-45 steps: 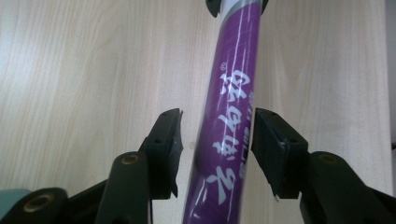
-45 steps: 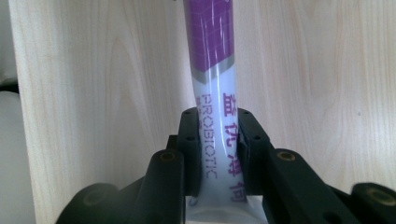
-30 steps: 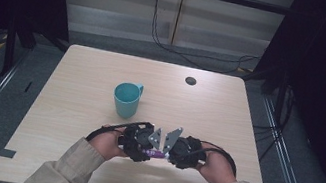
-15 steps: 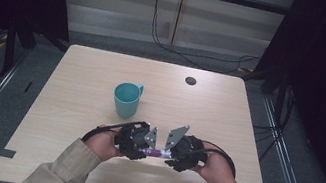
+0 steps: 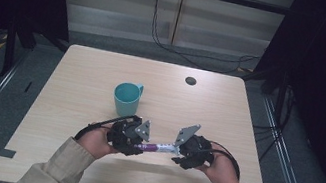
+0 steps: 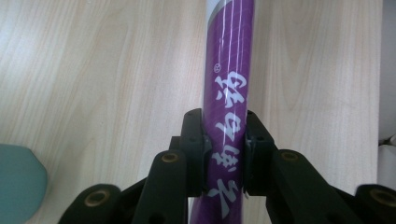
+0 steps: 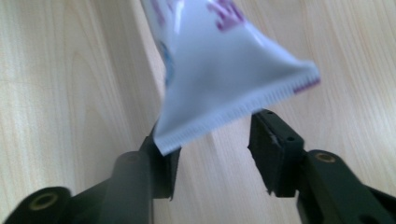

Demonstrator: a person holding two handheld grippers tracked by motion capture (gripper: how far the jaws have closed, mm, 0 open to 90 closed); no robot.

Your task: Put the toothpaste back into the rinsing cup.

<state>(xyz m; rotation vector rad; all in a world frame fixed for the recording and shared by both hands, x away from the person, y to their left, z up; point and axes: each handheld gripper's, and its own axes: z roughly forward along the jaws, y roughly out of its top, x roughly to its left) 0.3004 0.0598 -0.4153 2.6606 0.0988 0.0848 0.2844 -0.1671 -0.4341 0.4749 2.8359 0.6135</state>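
- The left gripper (image 5: 134, 140) pinches the purple end of the tube (image 5: 157, 147); in the left gripper view its 2 jaws press flat against the tube's (image 6: 227, 102) printed sides.
- The right gripper (image 5: 180, 151) has drawn slightly outward since 1 second ago, when the 2 grippers sat closer together over the tube. In the right gripper view its jaws stand spread, with the tube's (image 7: 224, 70) flat crimped white end just above and between them, not clamped.
- I judge this a handover: the left gripper now carries the tube alone, and the right has either just let go or not yet closed.
- The tube hangs just above the table (image 5: 91, 84), near its front edge, between the 2 hands, well apart from the teal cup (image 5: 126, 98).
- The tube's cap end is hidden behind the left jaws, so whether a cap is on cannot be told.
- The crimped end is blurred, and its print is unreadable.
- A teal corner, probably the cup (image 6: 21, 179), is cut off at the left gripper view's edge.
- A small dark disc (image 5: 191, 80) lies at the table's far side; what it is stays unclear.
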